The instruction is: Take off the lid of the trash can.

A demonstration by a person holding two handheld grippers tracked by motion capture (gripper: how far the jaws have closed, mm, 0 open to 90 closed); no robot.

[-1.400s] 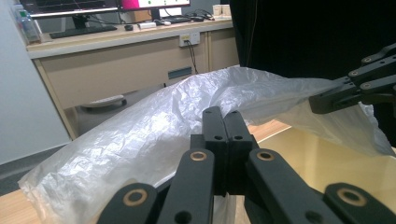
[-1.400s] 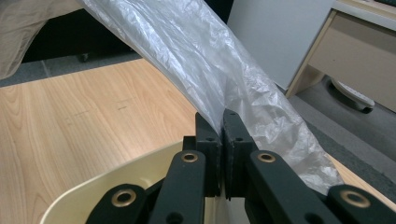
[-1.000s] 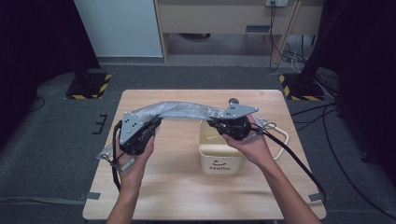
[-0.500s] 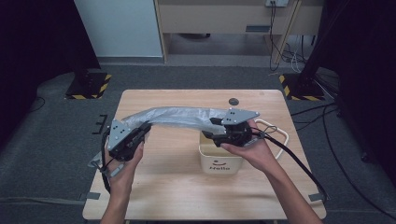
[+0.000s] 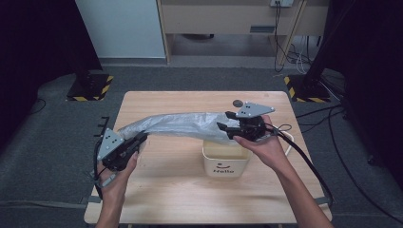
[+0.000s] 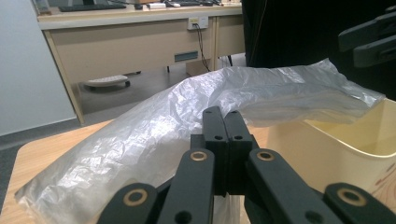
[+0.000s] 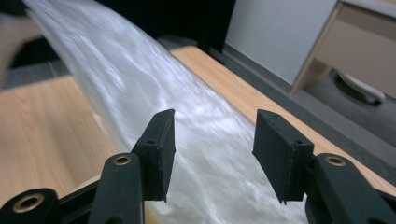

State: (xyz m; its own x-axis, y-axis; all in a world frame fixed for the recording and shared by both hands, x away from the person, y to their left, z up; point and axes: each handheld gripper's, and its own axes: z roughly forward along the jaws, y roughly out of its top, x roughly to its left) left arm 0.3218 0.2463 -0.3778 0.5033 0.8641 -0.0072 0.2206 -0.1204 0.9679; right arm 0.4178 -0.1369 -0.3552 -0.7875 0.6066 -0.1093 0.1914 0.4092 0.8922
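Stretching: the clear plastic bag (image 5: 183, 124) hangs in a span from the table's 9 o'clock edge toward the cream bin (image 5: 227, 160) near centre; I judge the job is lining the bin.
Left gripper (image 5: 139, 139): at 8 o'clock, jaws pressed fully together on the bag's corner, film bunched around them.
Advice: keep that pinch firm and the film taut while the bag mouth is brought over the bin rim.
Right gripper (image 5: 227, 126): at 2 o'clock above the bin, jaws about half apart after a quick opening and slight closing; film lies between them, pads not pressing.
Risk: regrip one layer only, or the mouth stays closed.
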